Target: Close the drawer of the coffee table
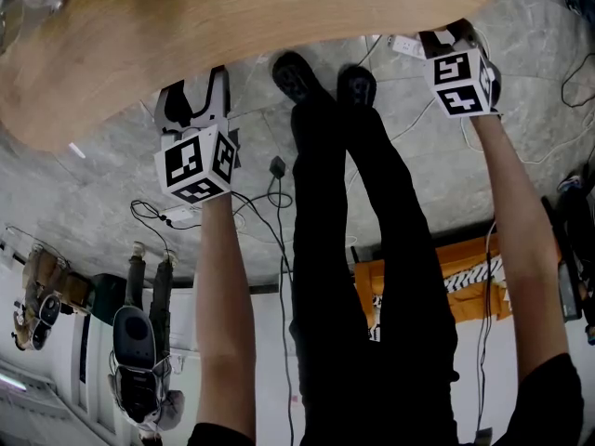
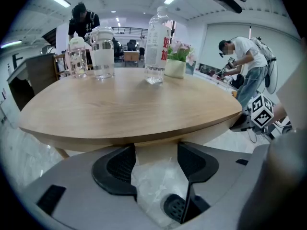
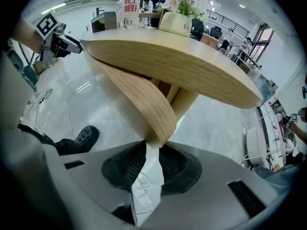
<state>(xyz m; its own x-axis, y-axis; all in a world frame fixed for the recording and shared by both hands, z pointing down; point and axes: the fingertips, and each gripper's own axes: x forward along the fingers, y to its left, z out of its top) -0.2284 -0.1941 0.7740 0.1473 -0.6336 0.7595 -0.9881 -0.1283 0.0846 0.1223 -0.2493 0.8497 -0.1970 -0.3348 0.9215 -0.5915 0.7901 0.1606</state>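
Well, the drawer (image 3: 139, 99) juts out past the edge of the coffee table (image 3: 192, 61) — your right gripper (image 3: 153, 150) apparently pinching its end, your left gripper (image 2: 157, 150) agape, empty — closing remains.

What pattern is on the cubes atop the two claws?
Black-and-white square markers, on the left cube and the right cube; best in the head view.

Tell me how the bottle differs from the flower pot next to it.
The bottle is tall, slim and clear; the pot is short, squat and cream. The bottle carries a red-printed label; the pot holds pink flowers. Both stand upright, side by side, on the table.
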